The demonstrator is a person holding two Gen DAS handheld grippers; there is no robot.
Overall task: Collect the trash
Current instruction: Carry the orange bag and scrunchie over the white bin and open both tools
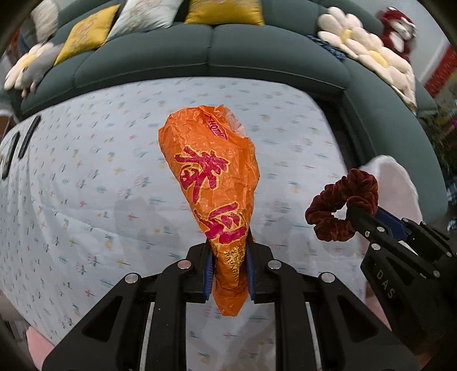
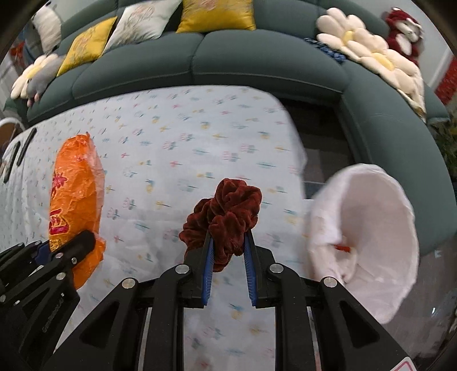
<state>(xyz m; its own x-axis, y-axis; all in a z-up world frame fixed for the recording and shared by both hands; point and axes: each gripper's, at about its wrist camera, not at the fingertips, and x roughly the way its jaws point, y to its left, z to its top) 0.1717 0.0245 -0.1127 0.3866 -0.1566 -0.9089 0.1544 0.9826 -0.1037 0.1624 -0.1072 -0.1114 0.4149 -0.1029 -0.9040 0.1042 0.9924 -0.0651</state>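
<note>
My left gripper (image 1: 229, 251) is shut on an orange plastic wrapper (image 1: 211, 182) with red characters and holds it upright above the flower-print tablecloth (image 1: 85, 177). The wrapper also shows in the right wrist view (image 2: 75, 197). My right gripper (image 2: 227, 242) is shut on a dark red velvet scrunchie (image 2: 225, 217), which also shows in the left wrist view (image 1: 342, 205). A white bag-lined bin (image 2: 368, 228) stands open just right of the right gripper, with a small orange scrap inside.
A dark green sofa (image 1: 217, 60) curves around the far and right sides of the table, with yellow and white cushions (image 1: 225, 11), flower pillows (image 1: 368, 54) and a red plush toy (image 1: 400, 28). Two black remotes (image 1: 17, 148) lie at the table's left edge.
</note>
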